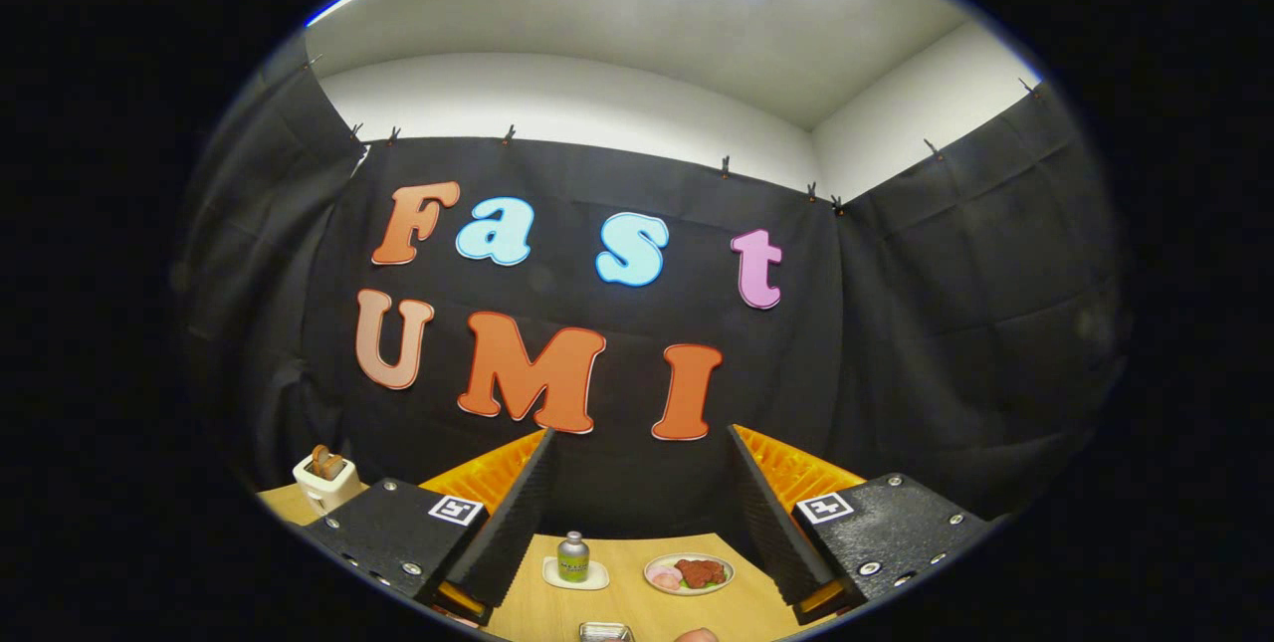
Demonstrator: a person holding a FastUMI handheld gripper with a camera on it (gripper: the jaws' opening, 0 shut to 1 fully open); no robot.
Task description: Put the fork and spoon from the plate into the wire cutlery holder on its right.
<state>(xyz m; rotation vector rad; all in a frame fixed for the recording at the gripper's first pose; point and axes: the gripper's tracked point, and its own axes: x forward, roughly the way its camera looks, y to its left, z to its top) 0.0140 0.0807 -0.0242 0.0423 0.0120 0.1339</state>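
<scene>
The claw (642,523) was held high with its fingers wide apart, gripping nothing. Beyond them on the table (617,602) stood a small bottle (572,556) and a plate of food (689,573); a toaster (324,479) sat off left. Fork, spoon and wire holder could not be made out, so the task looked unstarted.

Non-task clutter on the wooden tabletop (637,612), backed by black cloth wall (896,323)

Lower left of frame: white toaster (324,481) with toast in its slots. Lower centre: small green-labelled bottle (572,556) upright on a white coaster (575,576); just right of it, a dish of food (689,573) with red and pink pieces.
</scene>
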